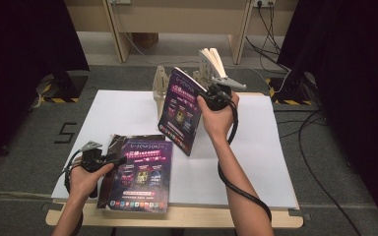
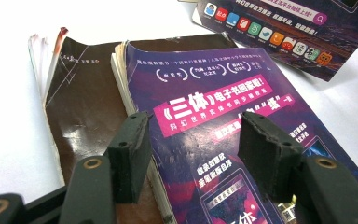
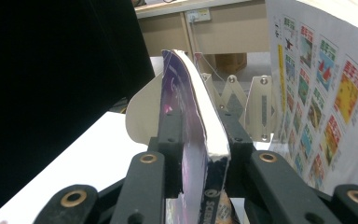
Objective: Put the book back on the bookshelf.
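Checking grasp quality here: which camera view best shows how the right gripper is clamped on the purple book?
The right gripper view: the right gripper has its jaws pressed on both sides of the upright purple book. The high view shows the book's cover lifted beside the wooden rack; the left gripper view catches just its lower corner.

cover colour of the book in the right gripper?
Dark purple with a magenta banner and white text on the held book; the high view shows it best.

**A Recording Studio Built Around One Table**

Black curtains (image 1: 24,39) hang on both sides of a white-topped table (image 1: 256,162) on grey carpet. Hazard tape (image 1: 59,100) marks stand feet, cables (image 1: 315,147) trail across the floor, and a taped "5" (image 1: 65,132) marks the station: a lab set up for data capture.
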### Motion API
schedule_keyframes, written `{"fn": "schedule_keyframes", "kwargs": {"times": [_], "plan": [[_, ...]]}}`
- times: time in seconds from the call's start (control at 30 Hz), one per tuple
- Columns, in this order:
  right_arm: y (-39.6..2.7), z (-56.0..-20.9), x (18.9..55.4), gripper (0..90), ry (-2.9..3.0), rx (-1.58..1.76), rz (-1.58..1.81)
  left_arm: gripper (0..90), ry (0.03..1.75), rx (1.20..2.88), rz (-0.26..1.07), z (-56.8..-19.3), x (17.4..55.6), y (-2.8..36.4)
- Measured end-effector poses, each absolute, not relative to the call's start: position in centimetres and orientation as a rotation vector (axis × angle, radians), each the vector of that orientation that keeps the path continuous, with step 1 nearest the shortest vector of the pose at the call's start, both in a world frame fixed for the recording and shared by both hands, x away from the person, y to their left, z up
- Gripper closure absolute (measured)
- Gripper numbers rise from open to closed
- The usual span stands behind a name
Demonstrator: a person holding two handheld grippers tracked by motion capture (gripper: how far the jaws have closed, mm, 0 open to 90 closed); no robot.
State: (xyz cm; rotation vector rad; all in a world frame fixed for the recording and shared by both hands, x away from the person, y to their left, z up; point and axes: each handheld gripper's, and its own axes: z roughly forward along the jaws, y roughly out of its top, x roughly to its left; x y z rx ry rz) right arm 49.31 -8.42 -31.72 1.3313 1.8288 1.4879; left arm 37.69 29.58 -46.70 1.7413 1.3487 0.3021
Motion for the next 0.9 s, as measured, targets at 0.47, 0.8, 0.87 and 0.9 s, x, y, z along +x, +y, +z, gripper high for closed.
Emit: {"fn": "schedule_keyframes", "kwargs": {"times": [0.47, 0.8, 0.87, 0.9], "plan": [[-8.3, -31.9, 50.2, 83.3, 1.838, 1.348, 1.482, 43.0, 1.348, 1.742, 0.302, -46.7, 37.7, 29.6], [-8.3, -31.5, 49.1, 84.6, 1.817, 1.322, 1.524, 43.0, 1.352, 1.734, 0.304, -46.6, 37.7, 29.7], [-8.4, -31.2, 48.7, 84.6, 1.798, 1.296, 1.527, 43.0, 1.354, 1.733, 0.304, -46.6, 37.7, 29.7], [-8.4, -31.0, 48.4, 84.7, 1.780, 1.291, 1.535, 43.0, 1.353, 1.733, 0.304, -46.6, 37.7, 29.7]]}}
